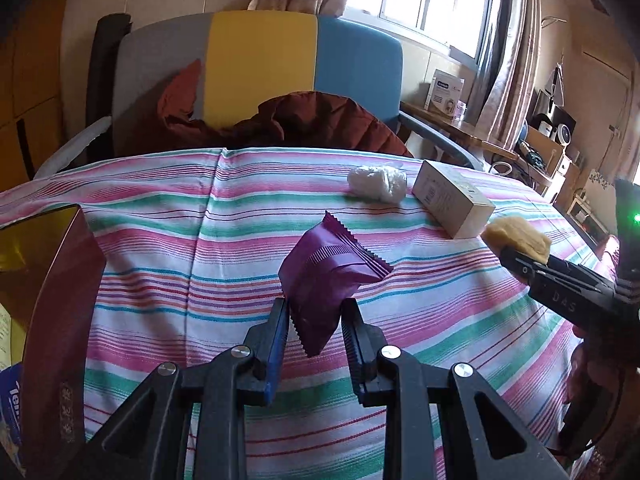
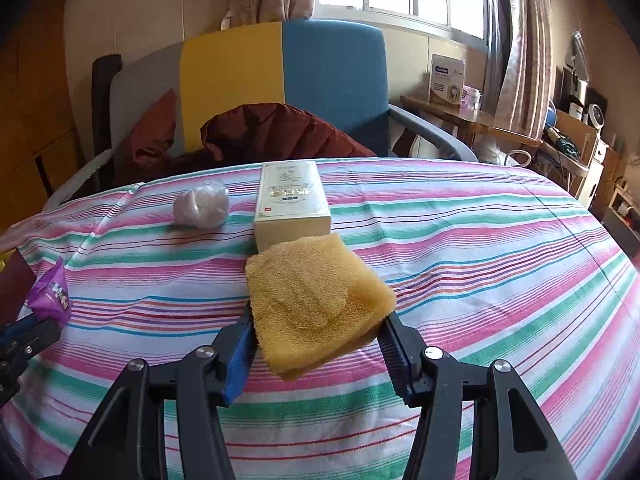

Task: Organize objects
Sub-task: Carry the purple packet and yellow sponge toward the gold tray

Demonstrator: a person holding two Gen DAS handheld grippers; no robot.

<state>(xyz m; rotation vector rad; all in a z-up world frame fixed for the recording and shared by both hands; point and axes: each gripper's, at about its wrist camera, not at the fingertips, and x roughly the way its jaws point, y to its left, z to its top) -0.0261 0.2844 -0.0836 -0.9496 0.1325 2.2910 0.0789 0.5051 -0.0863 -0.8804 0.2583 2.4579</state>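
Observation:
My left gripper [image 1: 314,312] is shut on a purple snack packet [image 1: 326,272] and holds it above the striped tablecloth [image 1: 168,248]. My right gripper [image 2: 320,320] is shut on a yellow sponge [image 2: 316,300], held above the cloth; it also shows in the left wrist view [image 1: 516,238]. The purple packet shows at the left edge of the right wrist view [image 2: 50,294]. A cream carton [image 2: 292,204] lies near the table's far edge, with a white crumpled plastic bundle [image 2: 202,204] to its left. Both show in the left wrist view: carton [image 1: 452,204], bundle [image 1: 378,184].
A dark red open box [image 1: 48,280] with gold lining stands at the table's left edge. Behind the table is a grey, yellow and blue armchair [image 1: 260,68] with a rust-brown jacket [image 1: 320,120] on it. A wooden side table [image 2: 472,120] with boxes stands at the right.

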